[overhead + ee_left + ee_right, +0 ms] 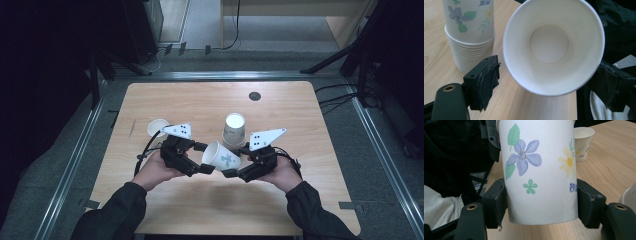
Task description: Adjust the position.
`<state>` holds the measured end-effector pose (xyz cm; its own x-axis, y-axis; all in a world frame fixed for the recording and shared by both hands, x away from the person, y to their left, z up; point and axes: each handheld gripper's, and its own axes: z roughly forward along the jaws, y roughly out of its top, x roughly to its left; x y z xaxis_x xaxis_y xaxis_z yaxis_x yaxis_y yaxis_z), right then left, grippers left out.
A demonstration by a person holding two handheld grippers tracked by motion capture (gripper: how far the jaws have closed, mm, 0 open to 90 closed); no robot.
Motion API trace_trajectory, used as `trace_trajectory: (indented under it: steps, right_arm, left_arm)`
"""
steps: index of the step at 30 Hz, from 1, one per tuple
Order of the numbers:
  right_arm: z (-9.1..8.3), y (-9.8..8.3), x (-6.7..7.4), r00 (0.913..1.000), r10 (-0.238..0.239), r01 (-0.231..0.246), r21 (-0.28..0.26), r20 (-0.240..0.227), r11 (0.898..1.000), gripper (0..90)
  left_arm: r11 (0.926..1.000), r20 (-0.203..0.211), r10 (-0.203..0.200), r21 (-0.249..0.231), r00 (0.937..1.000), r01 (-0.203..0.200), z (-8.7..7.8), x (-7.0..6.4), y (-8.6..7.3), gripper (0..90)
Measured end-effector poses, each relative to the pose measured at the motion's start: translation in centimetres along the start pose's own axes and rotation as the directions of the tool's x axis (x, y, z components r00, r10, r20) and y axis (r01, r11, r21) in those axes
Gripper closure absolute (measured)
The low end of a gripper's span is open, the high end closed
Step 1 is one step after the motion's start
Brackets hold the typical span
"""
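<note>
Between both tongs, paper cup (220,156), right tongs (235,167) gripping

Both forearms, in dark sleeves, come in from the near edge and angle toward each other. The left hand (159,167) holds the left gripper (204,157) pointing inward to the right, its jaws standing apart. The right hand (284,172) holds the right gripper (232,164) pointing inward to the left, its pads (499,201) pressed against a paper cup (540,170).
</note>
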<state>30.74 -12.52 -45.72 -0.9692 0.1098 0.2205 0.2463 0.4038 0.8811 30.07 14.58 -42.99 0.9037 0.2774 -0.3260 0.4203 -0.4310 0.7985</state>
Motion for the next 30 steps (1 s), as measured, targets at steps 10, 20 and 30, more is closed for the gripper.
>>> trace_trajectory:
  steps: [10,20,30]
  right_arm:
    - [0.68,0.04,0.08,0.9998,0.009,-0.009,0.002,-0.016,1.000,33.6]
    - [0.76,0.05,0.03,0.9997,0.017,-0.017,0.008,-0.018,1.000,33.4]
    - [0.78,0.01,-0.01,0.9998,0.020,-0.020,0.021,-0.005,1.000,29.5]
  left_arm:
    - [0.9991,-0.003,0.007,-0.041,1.0000,-0.008,0.17,-0.24,0.09,20.3]
    - [0.9995,-0.010,0.011,-0.030,0.9999,-0.011,0.12,-0.27,0.07,23.2]
    - [0.9991,-0.015,0.025,-0.035,0.9996,-0.025,-0.06,-0.41,0.06,24.8]
